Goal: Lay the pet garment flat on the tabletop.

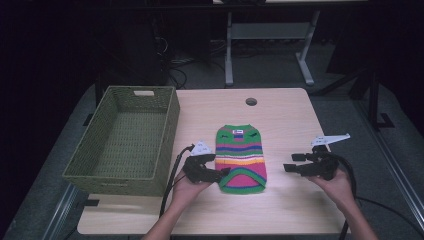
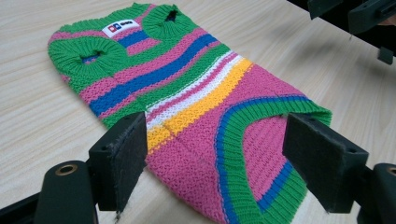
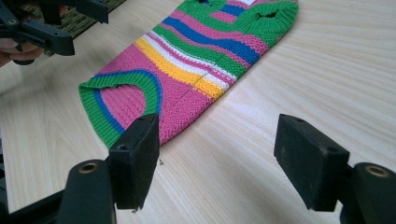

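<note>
High view: striped knit sweater is lying flat mid-table, neck end away from the person, w/ a green woven basket sitting empty at the left, prob. where it's headed. Left gripper is sitting at the sweater's near-left hem; right gripper is hanging apart on the other side. Left gripper view: jaws are standing wide, straddling the hem corner w/o pinching, looks lined up for a grab. Right gripper view: jaws are gaping too, over bare wood just beside the sweater's edge, nothing btwn them.
</note>
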A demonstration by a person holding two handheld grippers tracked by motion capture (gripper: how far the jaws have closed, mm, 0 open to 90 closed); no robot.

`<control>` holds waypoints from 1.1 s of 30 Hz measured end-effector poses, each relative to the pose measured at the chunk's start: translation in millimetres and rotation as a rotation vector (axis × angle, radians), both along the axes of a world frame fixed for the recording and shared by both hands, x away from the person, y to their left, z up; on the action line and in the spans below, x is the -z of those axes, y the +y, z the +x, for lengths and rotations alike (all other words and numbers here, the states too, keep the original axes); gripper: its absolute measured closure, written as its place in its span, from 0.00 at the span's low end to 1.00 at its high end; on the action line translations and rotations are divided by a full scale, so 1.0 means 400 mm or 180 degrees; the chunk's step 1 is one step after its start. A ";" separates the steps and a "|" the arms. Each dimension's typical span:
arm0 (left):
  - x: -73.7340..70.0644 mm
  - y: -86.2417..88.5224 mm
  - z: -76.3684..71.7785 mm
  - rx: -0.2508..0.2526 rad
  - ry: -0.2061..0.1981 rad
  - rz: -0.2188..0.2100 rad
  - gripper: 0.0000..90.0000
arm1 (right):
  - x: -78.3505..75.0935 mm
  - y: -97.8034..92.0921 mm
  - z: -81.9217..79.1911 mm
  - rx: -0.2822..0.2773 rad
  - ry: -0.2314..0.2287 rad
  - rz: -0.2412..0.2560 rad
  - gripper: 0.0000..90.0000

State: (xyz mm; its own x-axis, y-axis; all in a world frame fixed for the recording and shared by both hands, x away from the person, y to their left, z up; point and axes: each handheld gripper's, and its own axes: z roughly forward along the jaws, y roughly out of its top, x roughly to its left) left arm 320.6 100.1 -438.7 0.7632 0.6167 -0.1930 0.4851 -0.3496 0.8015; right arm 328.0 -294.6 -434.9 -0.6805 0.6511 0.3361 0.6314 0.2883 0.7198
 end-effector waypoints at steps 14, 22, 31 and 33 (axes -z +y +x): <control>0.000 0.021 -0.030 0.0009 -0.0003 -0.0014 0.24 | 0.021 -0.036 -0.048 0.0061 -0.0041 0.0002 0.33; 0.008 0.031 -0.047 0.0019 0.0007 0.0009 0.24 | 0.028 -0.049 -0.069 0.0088 -0.0053 0.0007 0.32; 0.009 0.045 -0.069 0.0038 0.0008 0.0009 0.24 | 0.034 -0.058 -0.095 0.0120 -0.0076 0.0033 0.31; 0.012 0.048 -0.075 0.0045 0.0021 0.0002 0.24 | 0.033 -0.061 -0.102 0.0129 -0.0093 0.0046 0.31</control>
State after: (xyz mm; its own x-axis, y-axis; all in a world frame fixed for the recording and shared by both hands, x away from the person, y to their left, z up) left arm 290.5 119.1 -443.5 0.7706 0.6059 -0.1977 0.4855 -0.3570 0.7981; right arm 287.3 -319.2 -448.0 -0.6634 0.6735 0.3261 0.6210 0.2524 0.7420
